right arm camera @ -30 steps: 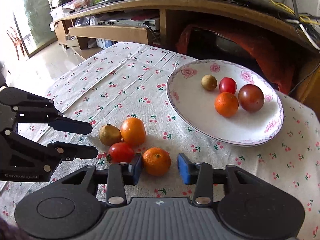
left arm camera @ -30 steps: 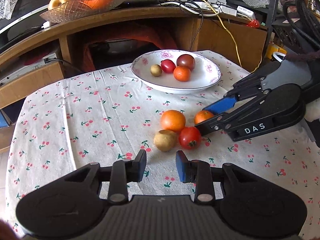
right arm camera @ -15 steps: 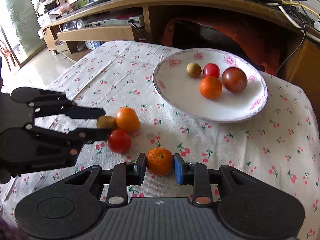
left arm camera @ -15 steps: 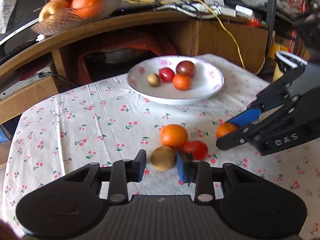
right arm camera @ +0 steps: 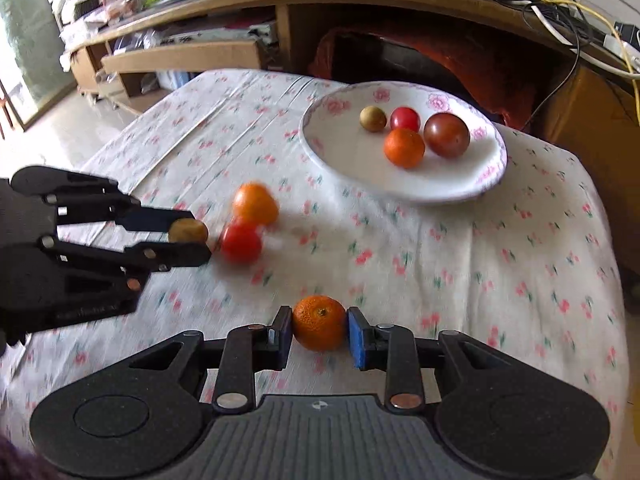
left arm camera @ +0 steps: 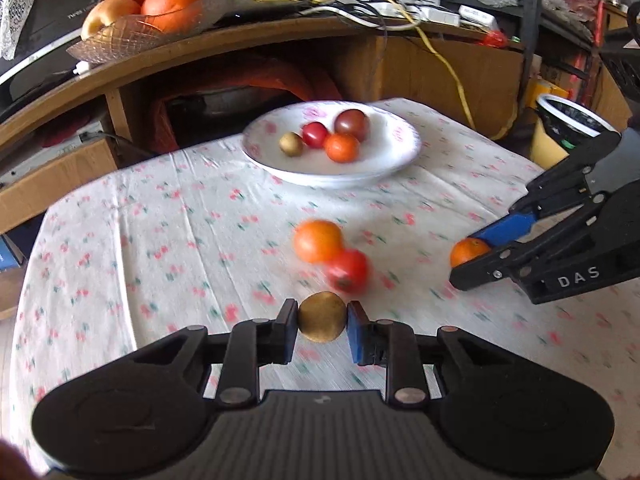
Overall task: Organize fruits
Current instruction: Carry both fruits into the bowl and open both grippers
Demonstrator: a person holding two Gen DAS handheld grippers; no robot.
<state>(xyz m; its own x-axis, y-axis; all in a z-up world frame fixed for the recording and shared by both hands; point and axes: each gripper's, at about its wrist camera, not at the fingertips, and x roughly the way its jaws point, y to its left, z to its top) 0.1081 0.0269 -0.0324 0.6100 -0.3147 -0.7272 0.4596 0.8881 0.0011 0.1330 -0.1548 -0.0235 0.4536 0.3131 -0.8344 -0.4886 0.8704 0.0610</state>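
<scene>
My left gripper (left arm camera: 322, 322) is shut on a small brown kiwi (left arm camera: 322, 317), held just above the cloth; it also shows in the right wrist view (right arm camera: 188, 231). My right gripper (right arm camera: 319, 326) is shut on a small mandarin (right arm camera: 319, 322), which also shows in the left wrist view (left arm camera: 468, 252). An orange (left arm camera: 318, 240) and a red tomato (left arm camera: 347, 270) lie together on the flowered tablecloth (left arm camera: 160, 240). The white flowered plate (left arm camera: 384, 168) behind holds a small kiwi, a red tomato, a dark tomato and a mandarin.
A wooden shelf unit (left arm camera: 240, 52) stands behind the table with a glass bowl of oranges (left arm camera: 132, 36) and cables on top. A yellow bin (left arm camera: 560, 132) stands at the right. The table edge drops off at the left and right.
Both grippers have closed on their fruits, the left on the kiwi and the right on the mandarin, and have lifted and drawn back a little from the orange and tomato.
</scene>
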